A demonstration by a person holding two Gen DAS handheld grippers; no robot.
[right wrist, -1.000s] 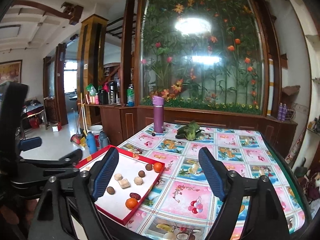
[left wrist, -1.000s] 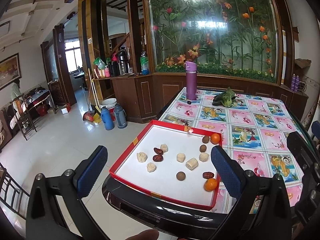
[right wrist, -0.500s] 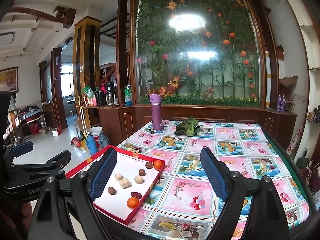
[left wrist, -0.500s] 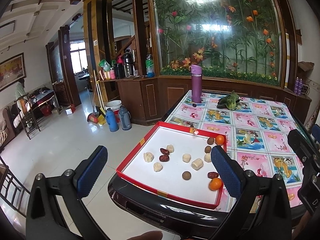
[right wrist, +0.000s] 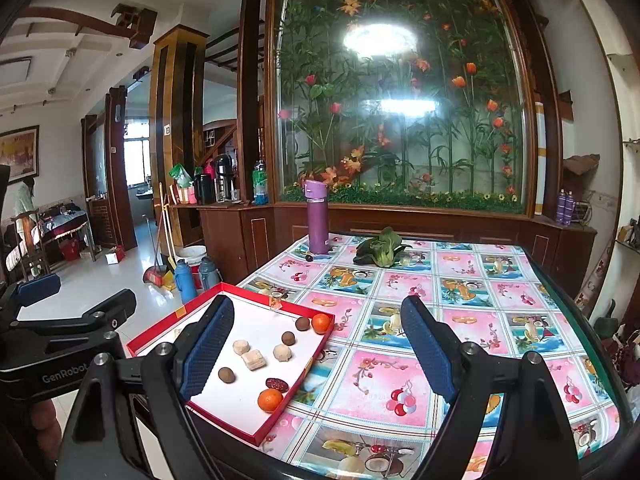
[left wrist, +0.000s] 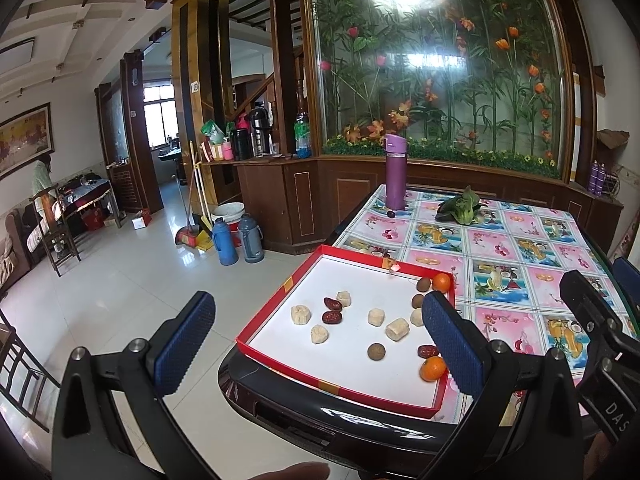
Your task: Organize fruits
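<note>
Both tools are hovering short of the table's near edge: the left gripper [left wrist: 320, 344] and right gripper [right wrist: 320, 354] are standing wide apart, holding nothing. The fruits are lying loose in the red tray [left wrist: 276, 310] at the table's near-left corner, a mandarin [left wrist: 433, 368] sitting against the tray's right wall. Risk: round pieces are likely rolling off if nudged. A blue pad [left wrist: 450, 344] is partly covering the pieces along the right wall.
</note>
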